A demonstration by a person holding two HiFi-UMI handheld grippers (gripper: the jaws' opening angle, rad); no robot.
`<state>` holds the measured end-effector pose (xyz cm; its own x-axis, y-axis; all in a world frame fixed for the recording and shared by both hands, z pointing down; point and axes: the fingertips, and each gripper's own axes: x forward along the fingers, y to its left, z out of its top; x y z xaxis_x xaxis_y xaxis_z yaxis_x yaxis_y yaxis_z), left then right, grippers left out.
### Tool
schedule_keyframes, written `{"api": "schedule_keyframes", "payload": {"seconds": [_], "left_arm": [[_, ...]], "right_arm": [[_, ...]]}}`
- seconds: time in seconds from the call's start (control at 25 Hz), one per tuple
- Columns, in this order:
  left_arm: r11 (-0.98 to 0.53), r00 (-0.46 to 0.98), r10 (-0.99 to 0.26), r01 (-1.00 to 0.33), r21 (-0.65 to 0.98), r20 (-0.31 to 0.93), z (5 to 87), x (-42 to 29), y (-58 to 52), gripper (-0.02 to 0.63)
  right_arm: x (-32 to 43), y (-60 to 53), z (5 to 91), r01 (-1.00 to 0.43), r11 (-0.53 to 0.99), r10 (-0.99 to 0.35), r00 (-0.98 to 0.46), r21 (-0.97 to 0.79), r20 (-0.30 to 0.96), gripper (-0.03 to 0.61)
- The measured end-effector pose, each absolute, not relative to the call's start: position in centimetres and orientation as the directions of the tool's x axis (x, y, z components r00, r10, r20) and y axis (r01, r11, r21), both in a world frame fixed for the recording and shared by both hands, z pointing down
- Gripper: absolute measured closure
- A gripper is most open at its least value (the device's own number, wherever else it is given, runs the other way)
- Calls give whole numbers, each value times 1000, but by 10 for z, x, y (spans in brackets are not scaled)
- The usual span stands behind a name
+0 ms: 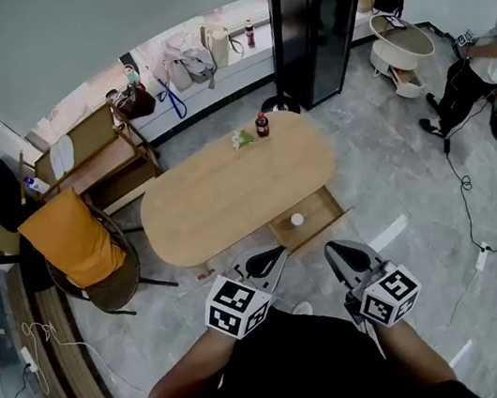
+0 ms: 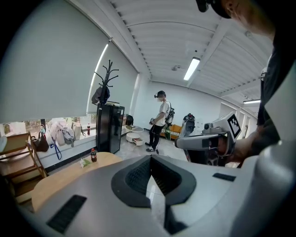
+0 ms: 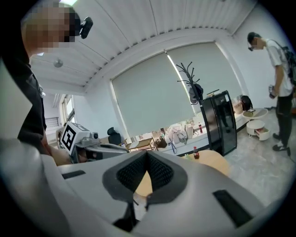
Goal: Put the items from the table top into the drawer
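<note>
Both of the person's forearms fill the bottom of the head view, each carrying a gripper with a marker cube. Left gripper and right gripper are held side by side, short of the near edge of the oval wooden counter. Each has its jaws clenched together with nothing between them. Just ahead of the right gripper, the drawer stands pulled out from the counter's near side, with a small white round object lying inside it. At the counter's far end stands a dark soda bottle, upright, with a green-and-white packet just beside it. Left of the counter sits a chair with an orange cushion.
</note>
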<state>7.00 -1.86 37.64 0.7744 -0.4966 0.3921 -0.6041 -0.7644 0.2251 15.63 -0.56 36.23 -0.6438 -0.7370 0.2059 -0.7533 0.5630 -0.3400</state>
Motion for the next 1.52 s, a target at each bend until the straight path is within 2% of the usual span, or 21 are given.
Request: {"api": "schedule_keyframes", "payload": {"seconds": [0.28,0.6,0.76,1.16,1.52], "left_arm": [[-755,768,-521,-618,217,373,363,32,-15,612],[-800,792,-477,-571,186,380,353,-14,-17,612],[-793,799,-441,-560,240,409,367,-32,-18,612],[-841,830,-358,-486,238,427,382,-44,-8,612],[-850,844,-357,-471,236,402,377,-43,-4,612]], "right_arm": [[131,15,361,-767,548,-751,-627,-335,206,577],[79,20,364,-817,490,-791,-564,-305,239,577],[60,26,366,-828,468,-799,-546,-309,251,577],[34,34,381,-849,419,-809,-510,-323,291,577],[31,34,378,-854,425,-806,-508,-302,303,577]]}}
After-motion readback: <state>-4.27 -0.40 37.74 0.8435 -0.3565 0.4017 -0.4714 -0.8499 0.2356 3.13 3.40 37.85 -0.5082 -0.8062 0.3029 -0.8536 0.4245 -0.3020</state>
